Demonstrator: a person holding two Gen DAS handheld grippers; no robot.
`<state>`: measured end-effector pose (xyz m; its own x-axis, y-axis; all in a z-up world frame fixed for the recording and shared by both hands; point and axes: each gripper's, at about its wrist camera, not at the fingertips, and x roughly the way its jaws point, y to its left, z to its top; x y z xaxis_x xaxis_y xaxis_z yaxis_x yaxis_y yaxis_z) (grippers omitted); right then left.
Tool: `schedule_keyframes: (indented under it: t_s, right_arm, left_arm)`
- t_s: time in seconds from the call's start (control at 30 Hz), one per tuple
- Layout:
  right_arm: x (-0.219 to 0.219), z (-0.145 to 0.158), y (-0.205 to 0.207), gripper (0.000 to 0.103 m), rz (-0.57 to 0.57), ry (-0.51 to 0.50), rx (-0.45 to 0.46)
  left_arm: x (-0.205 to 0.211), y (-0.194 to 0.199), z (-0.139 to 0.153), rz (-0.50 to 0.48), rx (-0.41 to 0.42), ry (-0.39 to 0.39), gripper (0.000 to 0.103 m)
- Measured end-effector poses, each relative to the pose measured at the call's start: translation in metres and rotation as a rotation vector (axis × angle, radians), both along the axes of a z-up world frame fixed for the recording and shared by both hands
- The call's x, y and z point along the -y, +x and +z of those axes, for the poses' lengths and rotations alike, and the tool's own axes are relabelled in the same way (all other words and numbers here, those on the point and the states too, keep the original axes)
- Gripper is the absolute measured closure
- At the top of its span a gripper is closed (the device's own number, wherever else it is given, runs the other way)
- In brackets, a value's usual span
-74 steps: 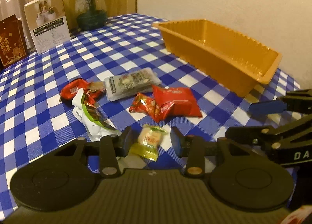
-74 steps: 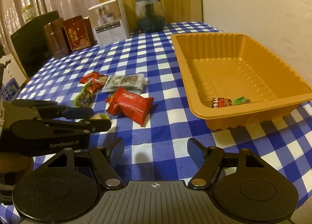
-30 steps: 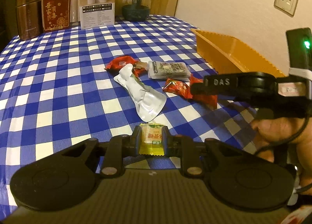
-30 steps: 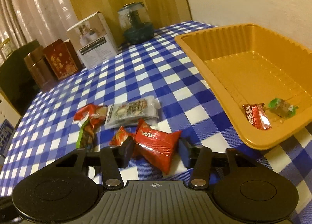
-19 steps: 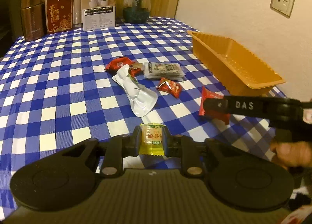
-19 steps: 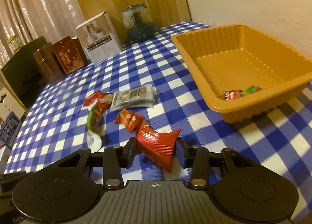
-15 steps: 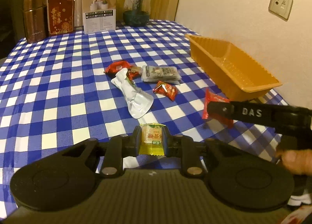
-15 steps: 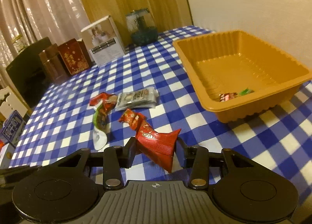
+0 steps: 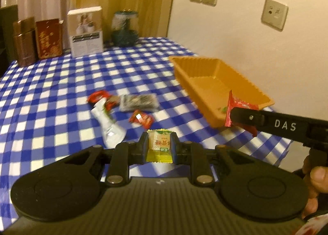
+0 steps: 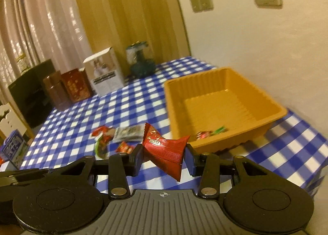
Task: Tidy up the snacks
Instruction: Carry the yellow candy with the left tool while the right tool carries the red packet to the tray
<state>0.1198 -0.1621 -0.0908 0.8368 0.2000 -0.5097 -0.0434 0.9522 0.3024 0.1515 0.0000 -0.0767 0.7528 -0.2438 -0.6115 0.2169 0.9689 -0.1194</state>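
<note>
Left gripper [image 9: 159, 147] was pinching a yellow candy [image 9: 159, 145], right gripper [image 10: 163, 157] clamped on a red snack pack [image 10: 165, 149], both held above the checkered surface [image 9: 51, 95]. Further out, 4 snacks [image 9: 123, 105] lay loose w/ the orange tray [image 10: 223, 108] just beyond, 2 small wrappers [image 10: 209, 132] inside.

My two wrist cams look forward, raised above bench [image 9: 51, 83] — both share orange tray [image 10: 225, 83], left cam farther back.

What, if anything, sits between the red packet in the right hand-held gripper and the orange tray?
Nothing visible. The right hand-held gripper holds the red packet lifted off the tablecloth, just short of the orange tray; only the tray's near wall lies ahead, and the loose snacks lie off to the left.
</note>
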Motion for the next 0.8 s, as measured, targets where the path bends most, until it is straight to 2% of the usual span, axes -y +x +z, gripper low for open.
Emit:
schedule_keyframes:
  t_s: [0.2,0.5,0.8]
  right_arm:
    - [0.040,0.009,0.010,0.060,-0.069,0.006,0.016]
    - [0.099,0.012,0.042,0.060,-0.143,-0.004,0.009]
    - [0.123,0.007,0.071,0.060,-0.145,-0.025,0.005]
  left_arm:
    - [0.034,0.020,0.015,-0.047,0.036,-0.025,0.084]
    - [0.090,0.057,0.021,-0.118,0.059,-0.034,0.084]
    - [0.126,0.086,0.016,-0.153,0.060,-0.021,0.084]
